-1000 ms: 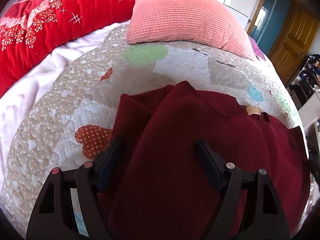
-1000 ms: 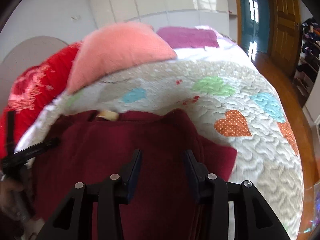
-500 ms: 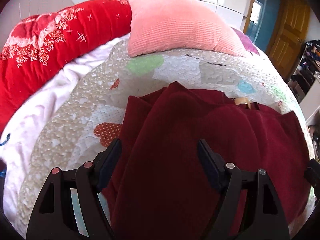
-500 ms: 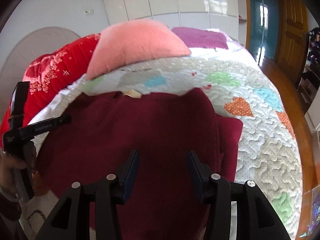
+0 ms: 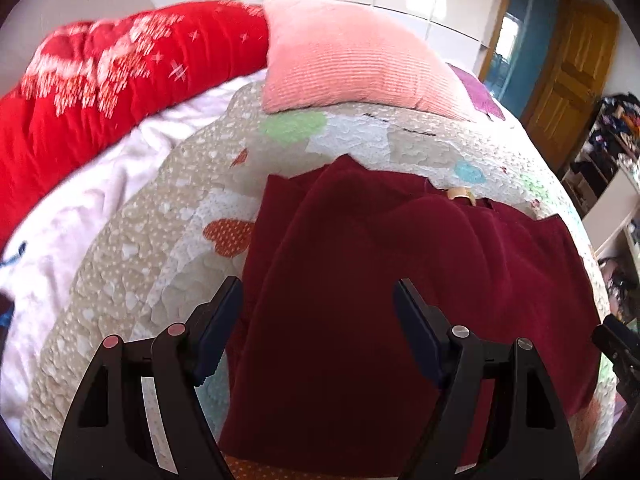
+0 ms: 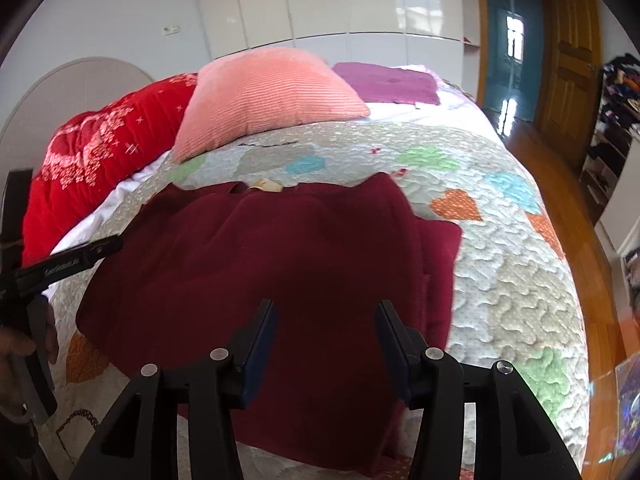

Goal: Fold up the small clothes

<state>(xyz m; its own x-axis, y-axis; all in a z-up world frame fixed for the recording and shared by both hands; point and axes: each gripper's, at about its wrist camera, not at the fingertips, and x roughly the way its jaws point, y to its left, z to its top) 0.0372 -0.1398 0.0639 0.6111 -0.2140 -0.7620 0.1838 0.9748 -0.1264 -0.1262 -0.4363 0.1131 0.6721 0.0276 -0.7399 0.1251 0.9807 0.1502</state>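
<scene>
A dark red garment (image 5: 400, 264) lies spread on the quilted bed, its sides folded inward, a tan neck label (image 5: 460, 193) at its far edge. It also shows in the right wrist view (image 6: 288, 256). My left gripper (image 5: 318, 312) is open and empty, above the garment's near left part. My right gripper (image 6: 326, 334) is open and empty, above the garment's near edge. The left gripper's body (image 6: 68, 266) shows at the left of the right wrist view.
The patchwork heart quilt (image 6: 500, 280) covers the bed. A pink pillow (image 5: 352, 64) and a red blanket (image 5: 100, 96) lie at the head. A purple cloth (image 6: 388, 84) lies behind the pillow. Wooden floor and a door (image 6: 572, 80) are to the right.
Both grippers have pulled back and up from the garment, so more of it and the bed shows. Both stay open and empty. The garment lies still.
</scene>
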